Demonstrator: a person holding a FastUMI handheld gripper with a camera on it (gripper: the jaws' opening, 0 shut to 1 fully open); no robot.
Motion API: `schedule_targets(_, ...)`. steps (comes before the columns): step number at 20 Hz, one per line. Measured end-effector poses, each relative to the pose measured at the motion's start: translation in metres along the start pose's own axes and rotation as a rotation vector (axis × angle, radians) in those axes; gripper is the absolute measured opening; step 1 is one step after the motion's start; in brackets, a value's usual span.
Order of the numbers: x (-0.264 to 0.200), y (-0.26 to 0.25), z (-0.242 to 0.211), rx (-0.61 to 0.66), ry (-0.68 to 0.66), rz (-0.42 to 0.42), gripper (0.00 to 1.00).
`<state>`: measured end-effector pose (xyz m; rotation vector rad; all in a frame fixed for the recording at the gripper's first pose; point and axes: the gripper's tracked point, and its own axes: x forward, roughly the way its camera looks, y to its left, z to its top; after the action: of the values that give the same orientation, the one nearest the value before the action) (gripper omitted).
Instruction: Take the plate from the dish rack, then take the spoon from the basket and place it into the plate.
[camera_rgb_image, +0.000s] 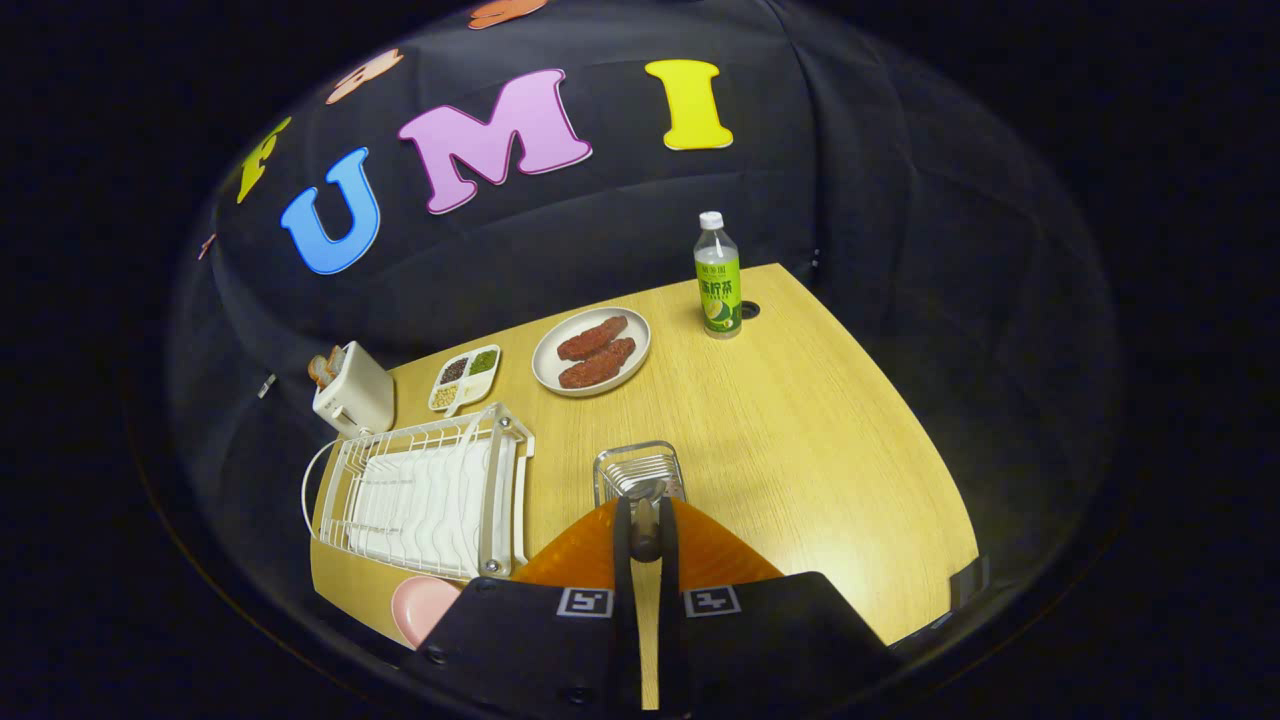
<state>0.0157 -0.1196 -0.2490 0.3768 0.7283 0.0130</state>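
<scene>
Toaster (353, 392), divided snack tray (465, 378), sausage plate (591, 351), bottle (718, 277).

Dish rack (425, 495) left of basket (640, 468) (toaster (355, 392) behind).

Desk (800, 440): pale wood grain was shown, smooth, with a soft sheen near the claw.
Dish rack (425, 490): white coated wire was seen, over a ribbed white plastic tray.
Basket (640, 470): shiny metal wire was shown.
Spoon (645, 520): polished metal was seen, pinched between both fingers of the claw (645, 535).
Plate (422, 608): a pink, smooth, slightly glossy surface was shown.
Bottle (718, 275): clear plastic was seen, with a glossy green label and a white cap.
Toaster (355, 395): a matt cream casing was shown.
Booth wall: matt black cloth was seen, creased.
</scene>
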Motion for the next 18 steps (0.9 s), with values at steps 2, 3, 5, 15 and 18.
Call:
schedule_targets(2, -0.02, 0.014, 0.012, -0.035, -0.016, 0.024, 0.11)
schedule_targets(3, -0.031, 0.021, 0.017, -0.056, -0.021, 0.036, 0.11)
schedule_targets(5, -0.052, 0.034, 0.017, -0.088, -0.006, 0.052, 0.11)
schedule_targets(15, -0.097, 0.193, -0.093, -0.14, 0.148, 0.406, 0.11)
schedule_targets(18, -0.08, 0.224, -0.138, -0.163, 0.225, 0.457, 0.11)
